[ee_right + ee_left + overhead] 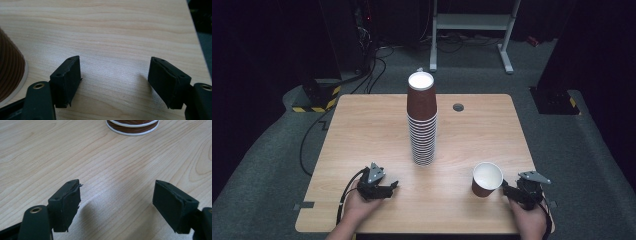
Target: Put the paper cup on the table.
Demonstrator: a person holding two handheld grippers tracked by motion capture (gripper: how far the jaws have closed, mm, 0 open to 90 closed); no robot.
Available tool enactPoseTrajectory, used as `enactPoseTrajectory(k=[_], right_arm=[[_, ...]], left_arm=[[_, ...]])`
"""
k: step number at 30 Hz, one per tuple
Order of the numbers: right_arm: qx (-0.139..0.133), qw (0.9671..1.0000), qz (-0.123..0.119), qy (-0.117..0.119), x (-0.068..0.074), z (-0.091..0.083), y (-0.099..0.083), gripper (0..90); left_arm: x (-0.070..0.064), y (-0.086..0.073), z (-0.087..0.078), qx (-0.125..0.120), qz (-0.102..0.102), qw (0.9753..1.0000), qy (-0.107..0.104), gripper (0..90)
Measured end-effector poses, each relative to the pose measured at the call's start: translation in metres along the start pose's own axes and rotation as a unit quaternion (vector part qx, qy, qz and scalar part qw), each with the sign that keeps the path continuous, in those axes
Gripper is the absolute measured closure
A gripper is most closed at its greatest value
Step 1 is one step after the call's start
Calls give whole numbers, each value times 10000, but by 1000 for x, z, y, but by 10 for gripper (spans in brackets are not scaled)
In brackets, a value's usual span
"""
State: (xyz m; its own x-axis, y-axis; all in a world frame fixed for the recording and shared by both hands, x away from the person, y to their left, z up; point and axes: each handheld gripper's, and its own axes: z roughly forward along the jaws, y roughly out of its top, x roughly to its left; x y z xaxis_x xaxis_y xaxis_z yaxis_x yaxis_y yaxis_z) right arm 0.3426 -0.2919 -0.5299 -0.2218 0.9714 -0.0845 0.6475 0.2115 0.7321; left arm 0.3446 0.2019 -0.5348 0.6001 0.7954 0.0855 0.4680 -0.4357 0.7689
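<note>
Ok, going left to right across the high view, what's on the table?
left gripper → cup stack → grommet hole → single cup → right gripper

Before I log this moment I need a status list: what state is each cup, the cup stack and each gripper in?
Cup stack: upside down, standing on the table, untouched.
Single cup: upright, mouth open, looks empty, beside the right gripper, not gripped.
Left gripper: jaws open, nothing between them, just above the table.
Right gripper: jaws open, nothing between them, cup off to its side.
</note>
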Motion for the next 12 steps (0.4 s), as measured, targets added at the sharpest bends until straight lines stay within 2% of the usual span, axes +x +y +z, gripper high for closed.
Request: enactPoseTrajectory(k=[2, 5, 12], right_arm=[[-3, 9999, -70, 99, 1, 1, 1, 274], [84, 9993, 183, 301, -5, 3, 1, 263], [89, 9994, 184, 294, -4, 3, 2, 254]], left_arm=[[-1, 0, 0, 29, 36, 10000, 17, 230], [-2, 0, 1, 55, 57, 10000, 8, 236], [-1, 1, 2, 103, 28, 9999, -40, 238]])
